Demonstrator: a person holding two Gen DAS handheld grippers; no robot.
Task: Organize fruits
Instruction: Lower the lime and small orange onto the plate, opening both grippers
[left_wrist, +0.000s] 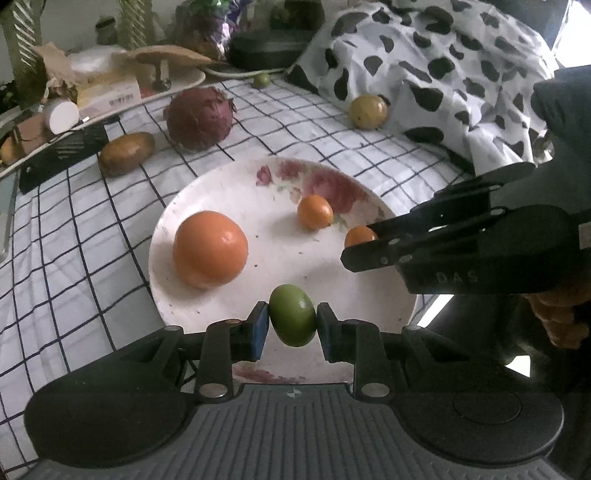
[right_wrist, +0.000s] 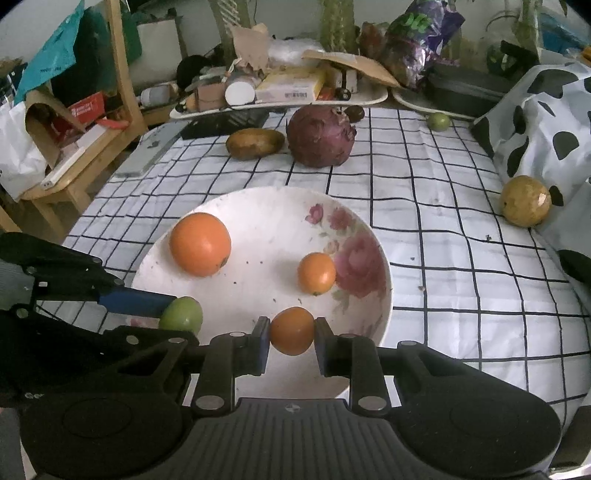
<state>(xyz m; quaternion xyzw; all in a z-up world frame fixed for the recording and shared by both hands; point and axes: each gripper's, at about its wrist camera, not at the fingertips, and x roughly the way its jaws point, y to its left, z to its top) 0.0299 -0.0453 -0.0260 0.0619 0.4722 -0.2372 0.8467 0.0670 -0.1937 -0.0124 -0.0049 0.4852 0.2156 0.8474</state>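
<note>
You hold the green fruit (left_wrist: 292, 315) clamped in the left gripper (left_wrist: 291, 325) and a small orange fruit (right_wrist: 291, 330) in the right gripper (right_wrist: 291, 341), both over the floral plate (right_wrist: 258, 206) (likely the collecting spot).

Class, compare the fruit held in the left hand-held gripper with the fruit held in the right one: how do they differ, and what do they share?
The green fruit in the left hand-held gripper is green; the small orange fruit in the right hand-held gripper is orange. The green fruit looks oval, the small orange fruit rounder. Both are small, clamped between blue pads, and held over the floral plate.
</note>
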